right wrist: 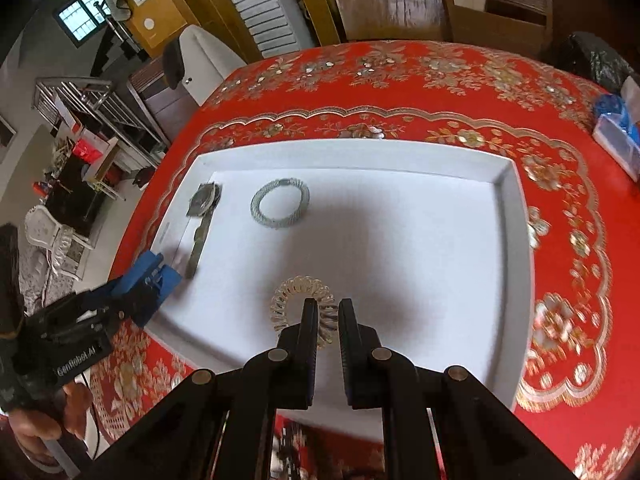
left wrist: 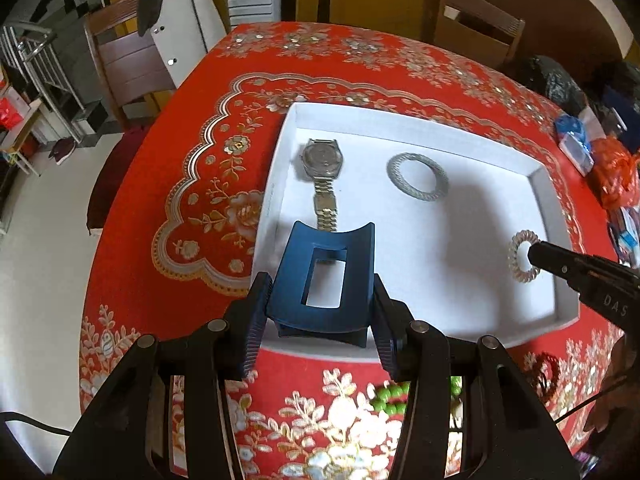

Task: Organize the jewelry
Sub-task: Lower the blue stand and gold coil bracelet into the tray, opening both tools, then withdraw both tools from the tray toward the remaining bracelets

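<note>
Left gripper (left wrist: 320, 296): reaches forward over the near-left edge of the white tray (left wrist: 552, 200), its fingers (left wrist: 256, 320) pinching a dark blue hair claw clip (left wrist: 322, 276) by its sides.
Hair claw clip: held above the tray's near rim, just short of the watch strap's end.
Right gripper (right wrist: 328, 320): comes in low from the near side, angled down onto the tray floor; its fingers (right wrist: 308, 332) are narrowly spread, straddling the near part of the clear spiral hair tie (right wrist: 286, 300).
Spiral hair tie: lies flat in the tray's near-right part; whether the fingers press it, I cannot tell.
Wristwatch (left wrist: 322, 160): lies in the tray's far-left part, strap pointing toward the near side.
Silver bracelet (left wrist: 418, 177): just right of the watch, apart from it.
Tabletop (left wrist: 192, 168): covered in red floral cloth, carrying the tray.
</note>
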The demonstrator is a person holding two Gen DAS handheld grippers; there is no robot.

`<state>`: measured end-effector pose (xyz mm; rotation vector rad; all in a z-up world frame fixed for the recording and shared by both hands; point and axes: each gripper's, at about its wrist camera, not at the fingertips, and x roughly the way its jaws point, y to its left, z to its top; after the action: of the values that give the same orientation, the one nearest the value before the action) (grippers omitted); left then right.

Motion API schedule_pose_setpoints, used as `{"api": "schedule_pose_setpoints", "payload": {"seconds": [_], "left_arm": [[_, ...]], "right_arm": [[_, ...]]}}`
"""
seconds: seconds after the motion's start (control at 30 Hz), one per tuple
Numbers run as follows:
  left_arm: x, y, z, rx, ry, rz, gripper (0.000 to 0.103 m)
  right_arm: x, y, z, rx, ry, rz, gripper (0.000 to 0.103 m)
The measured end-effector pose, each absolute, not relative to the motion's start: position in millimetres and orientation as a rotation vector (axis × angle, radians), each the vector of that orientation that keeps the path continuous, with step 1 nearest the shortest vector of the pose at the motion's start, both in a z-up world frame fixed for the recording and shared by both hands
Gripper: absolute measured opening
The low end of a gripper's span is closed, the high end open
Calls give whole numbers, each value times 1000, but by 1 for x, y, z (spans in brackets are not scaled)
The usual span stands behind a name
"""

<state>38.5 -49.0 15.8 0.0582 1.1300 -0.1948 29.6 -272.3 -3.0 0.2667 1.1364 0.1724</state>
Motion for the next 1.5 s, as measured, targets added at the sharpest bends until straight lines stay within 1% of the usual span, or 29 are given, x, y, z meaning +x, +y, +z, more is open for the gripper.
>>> {"api": "schedule_pose_setpoints", "payload": {"seconds": [0.43,0.67,0.87,0.9,0.93,0.97,1.0,1.03,1.1,1.2,1.5], "left_arm": [[59,-55,-4,71,1144,-131,46],[62,-54,-9,59,1160,-117,46],[60,-55,-13,55,1173,-115,46],[60,-54,-13,56,1177,-116,46],[60,-54,-13,56,1182,-118,46],[60,-54,-14,54,1186,-118,46],[60,-54,-14,50,1191,-119,47],[60,-53,-14,43,1193,-120,47],[60,-51,-13,28,1197,-124,48],[56,-49,-12,4,1210,-135,53],[45,-44,7,-23,1178,-130,58]], "right_arm": [[112,-283,-38,266,1165,115,10],[130,-279,-41,238,1148,104,10],[132,-283,-42,268,1142,110,11],[131,-285,-42,274,1142,107,12],[130,-287,-41,277,1138,102,21],[127,-288,-39,280,1129,98,35],[124,-290,-36,286,1117,95,41],[121,-292,-33,294,1104,95,44],[115,-295,-29,302,1097,92,44],[105,-299,-22,321,1094,93,44],[61,-296,-6,361,1094,95,45]]}}
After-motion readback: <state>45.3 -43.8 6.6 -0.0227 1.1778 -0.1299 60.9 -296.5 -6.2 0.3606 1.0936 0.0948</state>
